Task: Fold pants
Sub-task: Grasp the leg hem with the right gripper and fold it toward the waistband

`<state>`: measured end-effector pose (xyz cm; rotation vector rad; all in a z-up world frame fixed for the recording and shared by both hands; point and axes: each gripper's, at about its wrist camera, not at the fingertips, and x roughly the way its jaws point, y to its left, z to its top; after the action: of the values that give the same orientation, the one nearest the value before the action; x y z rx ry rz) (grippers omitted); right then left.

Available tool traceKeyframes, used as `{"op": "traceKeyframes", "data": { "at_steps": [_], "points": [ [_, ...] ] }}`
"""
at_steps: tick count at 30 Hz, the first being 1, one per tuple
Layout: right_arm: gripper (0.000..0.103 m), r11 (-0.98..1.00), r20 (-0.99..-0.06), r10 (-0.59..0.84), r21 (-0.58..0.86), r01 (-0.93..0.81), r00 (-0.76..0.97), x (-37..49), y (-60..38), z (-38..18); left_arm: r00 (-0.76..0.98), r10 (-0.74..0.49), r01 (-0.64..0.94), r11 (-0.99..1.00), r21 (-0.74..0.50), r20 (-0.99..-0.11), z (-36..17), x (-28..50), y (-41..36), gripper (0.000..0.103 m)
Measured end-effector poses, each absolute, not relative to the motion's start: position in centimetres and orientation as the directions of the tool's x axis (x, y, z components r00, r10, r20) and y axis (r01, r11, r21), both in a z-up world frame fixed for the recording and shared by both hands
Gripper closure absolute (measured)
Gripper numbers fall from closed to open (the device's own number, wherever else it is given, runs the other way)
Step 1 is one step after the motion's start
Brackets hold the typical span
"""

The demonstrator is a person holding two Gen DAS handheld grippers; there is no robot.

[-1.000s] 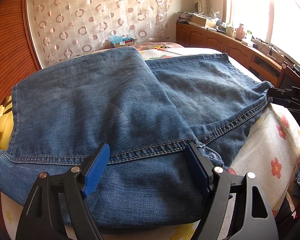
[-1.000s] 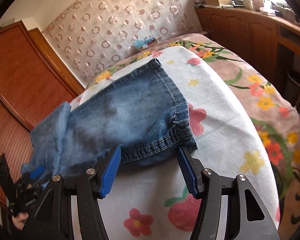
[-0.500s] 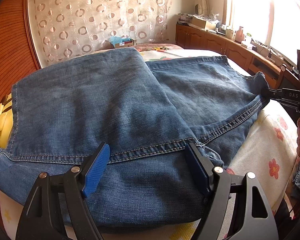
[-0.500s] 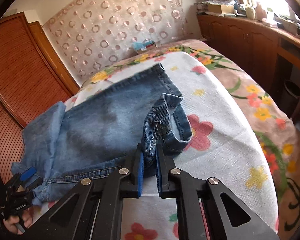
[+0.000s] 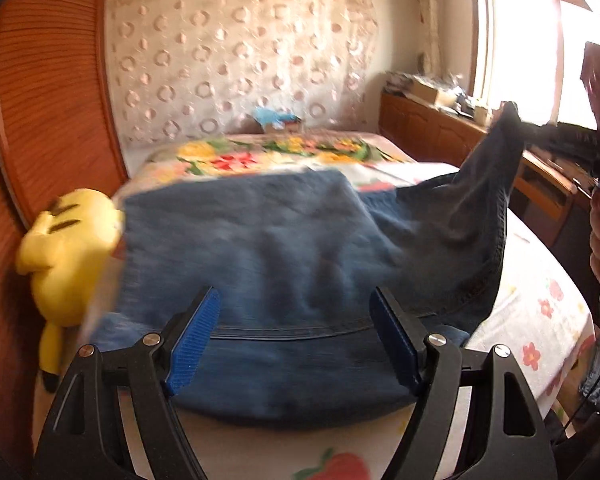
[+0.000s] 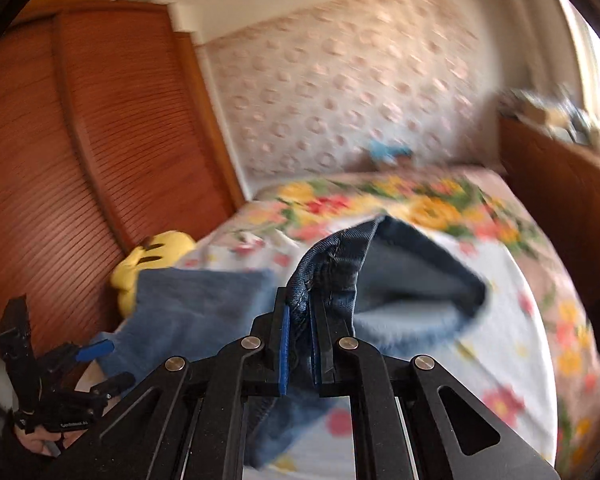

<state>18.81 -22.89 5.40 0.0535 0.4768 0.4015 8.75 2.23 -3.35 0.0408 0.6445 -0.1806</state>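
1. Right gripper (image 6: 299, 346): fingers pinching the jeans (image 5: 292, 264) at the hem, lifted off the bed (image 5: 540, 280).
2. Left gripper (image 5: 294, 338): fingers spread, gripping nothing, jeans below.
3. Yellow plush toy (image 5: 68, 248) beside the jeans.

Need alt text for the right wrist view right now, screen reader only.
The right hand-held gripper is shut on a hem of the blue jeans, lifting it above the floral bedspread. A yellow plush toy lies by the wooden wardrobe; the left hand-held gripper shows at lower left.
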Motion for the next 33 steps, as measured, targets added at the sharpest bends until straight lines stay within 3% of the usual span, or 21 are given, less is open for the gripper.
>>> {"op": "traceKeyframes", "data": {
  "at_steps": [4, 9, 10, 13, 17, 26, 33],
  "points": [
    [0.095, 0.857, -0.415, 0.493, 0.081, -0.509, 0.764, 19.2, -15.5, 6.7, 0.802, -0.122, 0.137, 0.99, -0.019, -0.585, -2.7, 7.8, 4.5, 0.025],
    [0.094, 0.76, -0.476, 0.605, 0.104, -0.642, 0.639, 20.3, -9.0, 5.0, 0.796, -0.095, 0.1, 0.995, -0.026, -0.598, -3.6, 7.5, 6.4, 0.025],
    [0.089, 0.747, -0.494, 0.612, 0.105, -0.657, 0.618, 20.6, -8.2, 4.4, 0.793, -0.095, 0.096, 0.995, -0.03, -0.602, -3.8, 7.6, 6.6, 0.025],
    [0.083, 0.752, -0.543, 0.571, 0.047, -0.657, 0.615, 21.6, -6.7, 3.1, 0.785, -0.096, 0.092, 0.995, -0.038, -0.612, -4.5, 7.8, 7.2, 0.025],
    [0.066, 0.746, -0.548, 0.576, 0.049, -0.664, 0.606, 22.2, -6.6, 2.8, 0.779, -0.102, 0.092, 0.995, -0.048, -0.618, -4.7, 7.9, 7.6, 0.025],
    [0.065, 0.813, -0.537, 0.495, 0.01, -0.582, 0.682, 22.3, -10.9, 2.3, 0.765, -0.124, 0.124, 0.991, -0.044, -0.633, -5.4, 9.1, 6.4, 0.025],
    [0.058, 0.873, -0.594, 0.397, 0.009, -0.487, 0.7, 23.4, -13.1, -1.5, 0.775, -0.157, 0.177, 0.984, -0.03, -0.612, -4.2, 9.4, 4.3, 0.025]
  ]
}}
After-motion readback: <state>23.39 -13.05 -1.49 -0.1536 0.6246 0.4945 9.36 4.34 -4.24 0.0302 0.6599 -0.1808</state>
